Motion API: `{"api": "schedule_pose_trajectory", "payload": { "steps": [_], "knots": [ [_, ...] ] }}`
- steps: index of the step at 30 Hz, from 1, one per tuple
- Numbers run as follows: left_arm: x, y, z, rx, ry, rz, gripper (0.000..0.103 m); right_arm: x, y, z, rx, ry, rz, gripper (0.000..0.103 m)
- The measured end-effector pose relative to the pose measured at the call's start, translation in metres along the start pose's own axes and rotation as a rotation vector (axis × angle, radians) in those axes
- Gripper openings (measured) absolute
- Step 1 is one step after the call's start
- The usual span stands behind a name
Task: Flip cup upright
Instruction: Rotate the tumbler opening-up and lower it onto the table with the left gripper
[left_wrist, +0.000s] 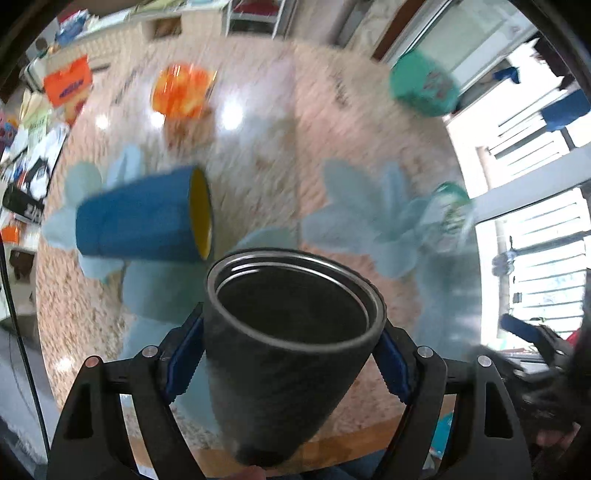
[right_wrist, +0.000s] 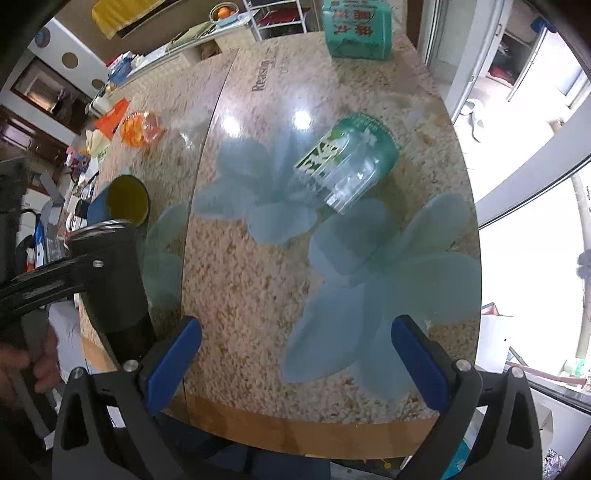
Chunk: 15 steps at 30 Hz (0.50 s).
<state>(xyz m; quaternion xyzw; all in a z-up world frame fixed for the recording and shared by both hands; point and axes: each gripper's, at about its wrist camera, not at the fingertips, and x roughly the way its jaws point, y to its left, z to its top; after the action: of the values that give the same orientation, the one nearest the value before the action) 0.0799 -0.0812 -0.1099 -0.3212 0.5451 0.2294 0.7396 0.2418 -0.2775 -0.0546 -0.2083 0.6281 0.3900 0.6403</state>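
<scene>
My left gripper (left_wrist: 291, 354) is shut on a dark grey tapered cup (left_wrist: 284, 354), mouth up and tilted a little away from me, held over the table's near edge. The same cup (right_wrist: 110, 280) shows at the left of the right wrist view, clamped by the left gripper. A blue cup with a yellow inside (left_wrist: 144, 218) lies on its side to the left; it also shows in the right wrist view (right_wrist: 118, 203). A clear glass with a green band (right_wrist: 343, 166) lies on its side mid-table, also in the left wrist view (left_wrist: 447, 210). My right gripper (right_wrist: 295, 365) is open and empty, above the table's near edge.
The round glass-topped table (right_wrist: 258, 288) has a flower print. An orange cup (right_wrist: 142, 127) lies far left, also in the left wrist view (left_wrist: 181, 90). A green tin (right_wrist: 356, 29) stands at the far edge. Cluttered shelves are at the left, windows at the right.
</scene>
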Motion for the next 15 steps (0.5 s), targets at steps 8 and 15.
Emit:
{"api": "schedule_pose_trajectory", "payload": {
  "steps": [8,15],
  "knots": [
    [-0.045,-0.023,-0.013,0.099,-0.180,-0.033,0.083,-0.003,0.005,-0.007,0.004,-0.024,-0.010,0.103],
    [-0.052,-0.040,-0.044,0.174,-0.327,-0.021,0.083,-0.002,0.007,-0.013,0.022,-0.056,-0.024,0.103]
  ]
}}
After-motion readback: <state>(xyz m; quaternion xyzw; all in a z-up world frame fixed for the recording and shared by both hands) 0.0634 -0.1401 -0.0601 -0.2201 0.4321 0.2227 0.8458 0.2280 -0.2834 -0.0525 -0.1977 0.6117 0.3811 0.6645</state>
